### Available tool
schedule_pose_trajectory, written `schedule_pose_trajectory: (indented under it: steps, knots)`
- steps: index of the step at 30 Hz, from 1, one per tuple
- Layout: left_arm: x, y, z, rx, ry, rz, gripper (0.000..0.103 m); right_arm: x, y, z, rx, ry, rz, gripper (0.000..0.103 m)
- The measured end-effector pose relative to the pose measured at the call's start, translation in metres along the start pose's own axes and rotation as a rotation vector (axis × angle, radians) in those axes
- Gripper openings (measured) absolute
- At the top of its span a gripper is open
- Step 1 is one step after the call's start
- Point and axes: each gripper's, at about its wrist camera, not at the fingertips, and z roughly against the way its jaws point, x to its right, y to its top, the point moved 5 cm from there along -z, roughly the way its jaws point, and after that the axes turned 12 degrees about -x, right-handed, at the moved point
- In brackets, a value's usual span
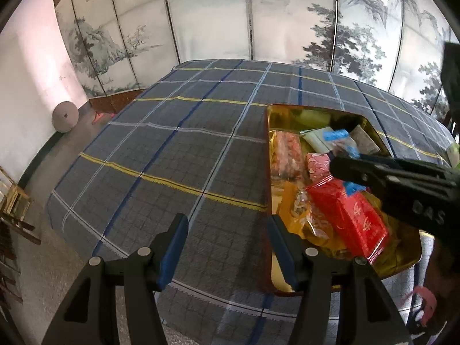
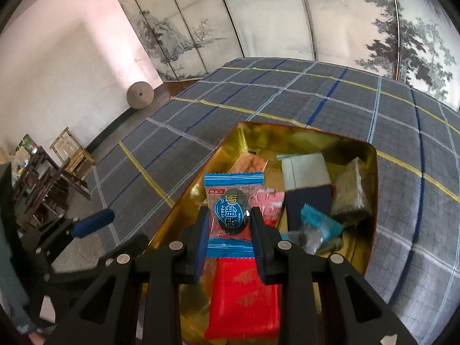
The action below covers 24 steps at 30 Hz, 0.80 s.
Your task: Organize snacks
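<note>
An open gold tin [image 2: 198,184] of mixed snacks sits on the plaid tablecloth [image 2: 330,95]. My right gripper [image 2: 230,221] hangs over the tin, shut on a blue-wrapped snack packet [image 2: 234,201] held upright between the pads. Below it lie a red packet [image 2: 244,296], a pink one [image 2: 267,201], a pale green box [image 2: 304,172] and a small blue packet [image 2: 319,224]. In the left wrist view my left gripper [image 1: 227,230] stands open and empty over the cloth, just left of the tin [image 1: 310,106]. There the right gripper [image 1: 337,166] reaches in from the right with the blue packet [image 1: 335,136].
The tablecloth [image 1: 172,143] stretches bare to the left and far side of the tin. A painted folding screen [image 1: 215,14] stands behind the table. Wooden chairs [image 2: 72,149] and a round stone disc [image 2: 141,95] are on the floor at left.
</note>
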Motion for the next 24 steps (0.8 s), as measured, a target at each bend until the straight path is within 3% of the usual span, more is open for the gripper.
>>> schedule_pose_trajectory:
  steps: [5,8,14,19,24]
  knots:
    - [0.000,0.007,0.003,0.023,0.000,0.000,0.060,0.005,0.016,-0.010,0.008,-0.030,0.000,0.028]
    - [0.000,0.008,0.005,0.027,-0.012,0.007,0.060,0.007,0.021,0.000,0.064,-0.027,0.002,0.043]
    - [0.001,0.005,0.015,0.031,0.009,-0.002,0.060,0.013,-0.006,0.038,0.138,0.004,-0.020,0.044]
    - [0.008,-0.001,0.033,0.054,-0.017,-0.006,0.060,-0.002,-0.053,0.082,0.229,-0.149,0.048,0.049]
    - [0.020,-0.008,0.064,0.121,-0.018,-0.046,0.060,-0.019,-0.086,0.128,0.346,-0.294,0.117,0.073]
